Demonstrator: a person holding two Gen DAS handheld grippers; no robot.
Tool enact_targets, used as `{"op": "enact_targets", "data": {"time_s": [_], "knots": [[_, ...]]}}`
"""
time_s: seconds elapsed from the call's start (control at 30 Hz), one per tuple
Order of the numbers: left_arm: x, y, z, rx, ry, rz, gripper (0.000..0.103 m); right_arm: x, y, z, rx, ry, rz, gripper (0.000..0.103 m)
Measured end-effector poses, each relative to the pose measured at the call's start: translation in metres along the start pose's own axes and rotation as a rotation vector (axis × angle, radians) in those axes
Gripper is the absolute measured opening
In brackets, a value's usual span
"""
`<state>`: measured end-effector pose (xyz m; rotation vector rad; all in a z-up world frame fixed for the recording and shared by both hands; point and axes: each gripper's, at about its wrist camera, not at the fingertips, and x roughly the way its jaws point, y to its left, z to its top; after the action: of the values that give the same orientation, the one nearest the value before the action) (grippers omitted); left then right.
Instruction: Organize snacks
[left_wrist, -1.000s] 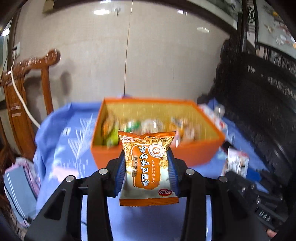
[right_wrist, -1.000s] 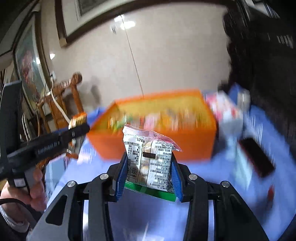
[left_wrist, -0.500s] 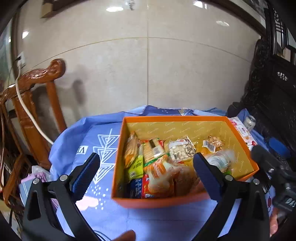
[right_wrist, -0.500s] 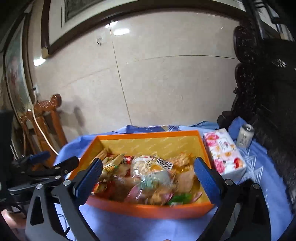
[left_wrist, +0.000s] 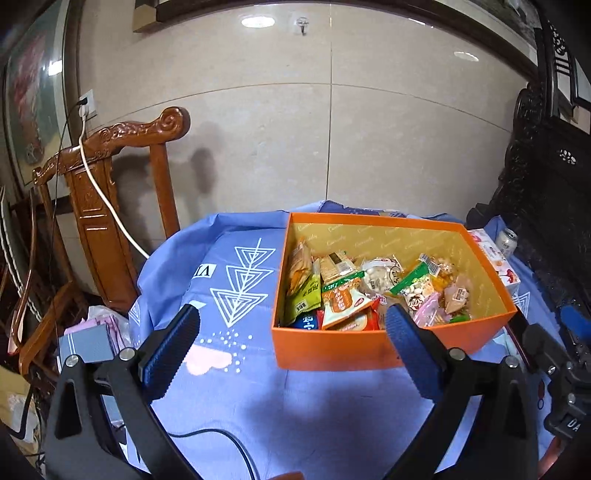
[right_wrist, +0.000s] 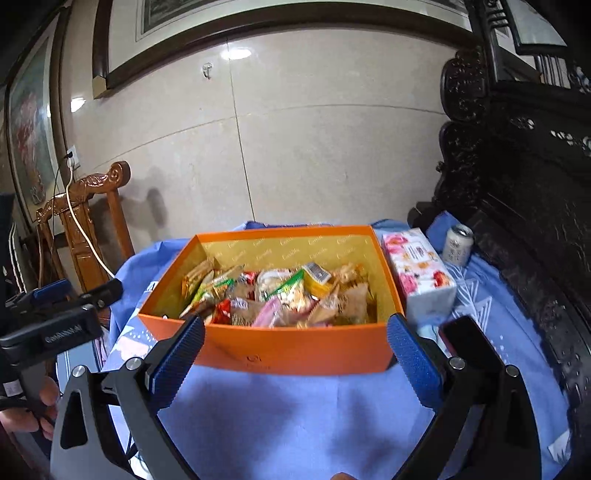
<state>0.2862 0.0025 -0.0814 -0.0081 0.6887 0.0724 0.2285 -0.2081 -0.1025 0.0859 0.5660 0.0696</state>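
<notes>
An orange box (left_wrist: 332, 350) (right_wrist: 295, 350) stands on the blue tablecloth, filled with several snack packets (left_wrist: 373, 288) (right_wrist: 280, 295). Among them lies an orange-and-white packet (left_wrist: 343, 301) near the box's front wall. My left gripper (left_wrist: 291, 350) hangs open in front of the box's near left corner, nothing between its blue pads. My right gripper (right_wrist: 295, 360) is open too, its pads spread either side of the box's front wall, empty. In the right wrist view the left gripper (right_wrist: 59, 314) shows at the left edge, held by a hand.
A floral tissue box (right_wrist: 417, 273) and a drink can (right_wrist: 458, 243) stand right of the orange box. A carved wooden chair (left_wrist: 110, 206) with a white cable is at the left, dark carved furniture (right_wrist: 517, 184) at the right. A black cable (left_wrist: 221, 443) lies on the cloth.
Both grippers held a snack packet a second ago; both have let go and stand open. The packets now lie in the box, and both grippers have drawn back and up.
</notes>
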Motion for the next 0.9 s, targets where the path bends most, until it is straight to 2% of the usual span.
{"op": "enact_targets", "data": {"time_s": [0.27,0.9], "knots": [[-0.013,0.004,-0.001,-0.004,-0.006,-0.009,0.099,0.001,0.001,0.003,-0.012,0.027,-0.037,0.099],[-0.017,0.001,-0.001,0.005,-0.008,-0.028,0.099,-0.004,0.003,0.004,-0.021,0.022,-0.034,0.1]]}}
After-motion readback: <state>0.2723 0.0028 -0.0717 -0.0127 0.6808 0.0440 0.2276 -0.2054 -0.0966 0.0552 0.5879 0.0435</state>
